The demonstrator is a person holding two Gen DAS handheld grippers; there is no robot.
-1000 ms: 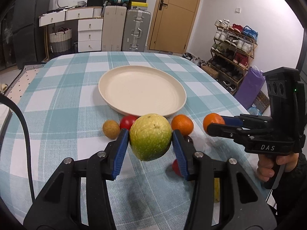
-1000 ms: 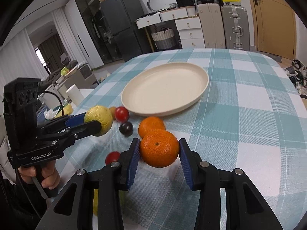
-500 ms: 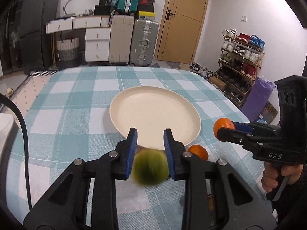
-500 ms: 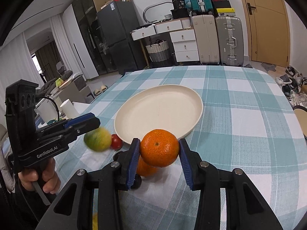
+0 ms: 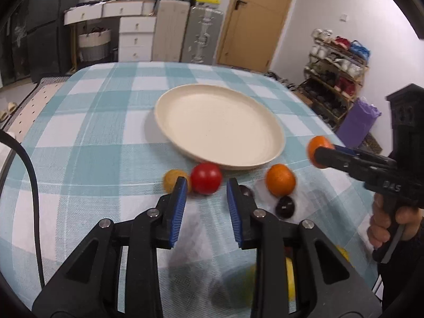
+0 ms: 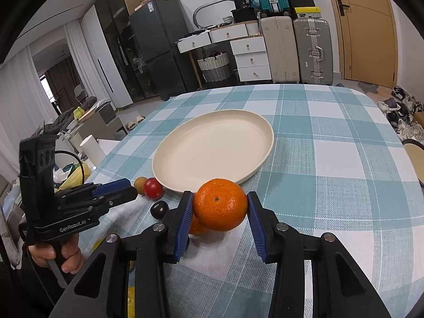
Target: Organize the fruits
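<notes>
Fruits lie in a loose group on the desk (image 5: 79, 132), just in front of our two tools and at the near rim of the cream plate (image 5: 220, 129), which holds nothing yet. We hold the right hand-held gripper (image 6: 218, 206) closed on an orange (image 6: 220, 208); the pads press it on both sides and it hangs clear above the cloth. The left hand-held gripper (image 5: 206, 188) carries nothing. Its jaws stand a little apart, they have just been opening, and between them we see only the cloth. Just beyond its tips sits a red fruit (image 5: 206, 178), and a small yellow-brown fruit (image 5: 173, 180) is beside its left finger. A blurred green-yellow fruit (image 5: 238, 288) lies low under the right arm of this tool, close to the near edge.

We judge three risks. The green-yellow fruit looks unsteady, and it may roll off the desk if nobody stops it. The narrow gap of the left tool may push the red fruit away instead of taking it. Round fruits, a second orange (image 5: 281, 180) and a dark plum (image 5: 285, 206), lie to its right and can scatter if the tool bumps them.
</notes>
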